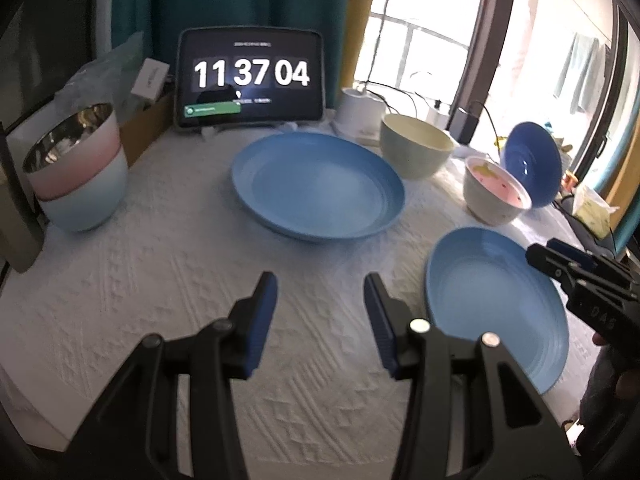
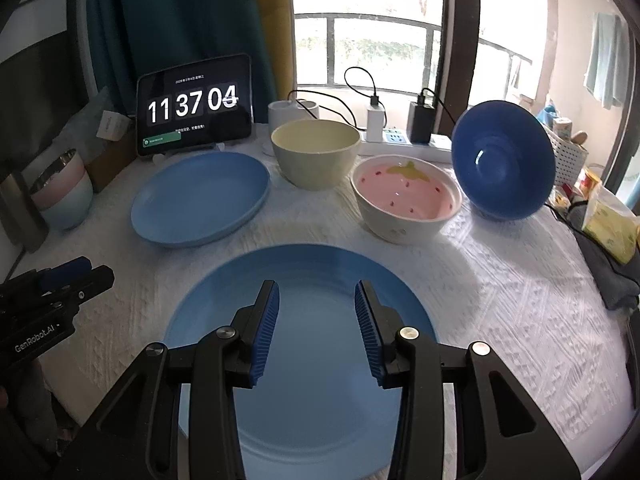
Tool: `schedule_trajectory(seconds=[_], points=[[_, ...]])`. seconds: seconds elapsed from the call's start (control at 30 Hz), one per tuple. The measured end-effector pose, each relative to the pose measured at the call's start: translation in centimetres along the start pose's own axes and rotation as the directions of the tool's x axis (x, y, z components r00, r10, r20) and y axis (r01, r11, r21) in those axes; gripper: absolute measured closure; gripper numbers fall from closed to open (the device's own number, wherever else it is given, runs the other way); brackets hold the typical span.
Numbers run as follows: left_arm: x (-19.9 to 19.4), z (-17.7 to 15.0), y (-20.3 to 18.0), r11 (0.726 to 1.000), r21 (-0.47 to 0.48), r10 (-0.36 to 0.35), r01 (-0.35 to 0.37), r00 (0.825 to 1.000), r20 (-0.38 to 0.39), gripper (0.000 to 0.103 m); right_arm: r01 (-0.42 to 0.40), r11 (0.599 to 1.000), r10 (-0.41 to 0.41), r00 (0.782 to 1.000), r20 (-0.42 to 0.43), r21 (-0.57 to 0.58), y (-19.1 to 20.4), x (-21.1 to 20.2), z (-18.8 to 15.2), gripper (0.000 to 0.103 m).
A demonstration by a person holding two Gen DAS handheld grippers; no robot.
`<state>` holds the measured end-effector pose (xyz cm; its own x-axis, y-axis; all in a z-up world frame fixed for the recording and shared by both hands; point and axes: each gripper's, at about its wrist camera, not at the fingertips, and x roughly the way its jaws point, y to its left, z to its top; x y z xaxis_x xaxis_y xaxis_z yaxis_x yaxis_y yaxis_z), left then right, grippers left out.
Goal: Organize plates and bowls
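Two light blue plates lie on the white tablecloth: a far plate [image 1: 318, 184] [image 2: 200, 198] and a near plate [image 1: 496, 304] [image 2: 304, 280]. Behind stand a cream bowl [image 1: 414, 150] [image 2: 316, 152], a pink-lined strawberry bowl [image 1: 494, 190] [image 2: 406, 200] and a dark blue plate [image 1: 532, 162] [image 2: 502, 160] standing tilted on its edge. My left gripper [image 1: 320, 296] is open and empty over bare cloth, left of the near plate. My right gripper [image 2: 316, 300] is open and empty above the near plate; it also shows in the left wrist view [image 1: 568, 264].
Two stacked cups, pink on pale blue [image 1: 76, 168] [image 2: 60, 192], stand at the left. A tablet clock [image 1: 250, 78] [image 2: 194, 106] stands at the back. A power strip with chargers [image 2: 400, 136] lies by the window. A yellow packet [image 2: 608, 228] lies at the right edge.
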<state>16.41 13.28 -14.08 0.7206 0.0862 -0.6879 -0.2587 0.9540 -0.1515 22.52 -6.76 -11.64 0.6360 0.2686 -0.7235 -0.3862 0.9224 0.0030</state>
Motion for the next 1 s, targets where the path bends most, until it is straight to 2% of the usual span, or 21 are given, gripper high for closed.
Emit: schedule_trajectory(seconds=[0.23, 0.7, 1.0], points=[[0.4, 1.1, 2.0, 0.999, -0.031, 0.035, -0.035, 0.999, 0.026, 0.056, -0.021, 1.000, 0.021, 1.000, 0.015, -0.013, 1.0, 0.9, 1.4, 0.053], [2.0, 3.3, 4.4, 0.996, -0.063, 0.068, -0.064, 0.995, 0.067, 0.056, -0.063, 0.997, 0.063, 0.998, 0.021, -0.040, 2.4, 3.9, 4.7, 0.053], [3.9, 5.1, 5.6, 0.994, -0.096, 0.066, -0.056, 0.993, 0.098, 0.056, -0.088, 0.996, 0.088, 0.996, 0.004, -0.030, 2.9, 6.6, 6.1, 0.053]])
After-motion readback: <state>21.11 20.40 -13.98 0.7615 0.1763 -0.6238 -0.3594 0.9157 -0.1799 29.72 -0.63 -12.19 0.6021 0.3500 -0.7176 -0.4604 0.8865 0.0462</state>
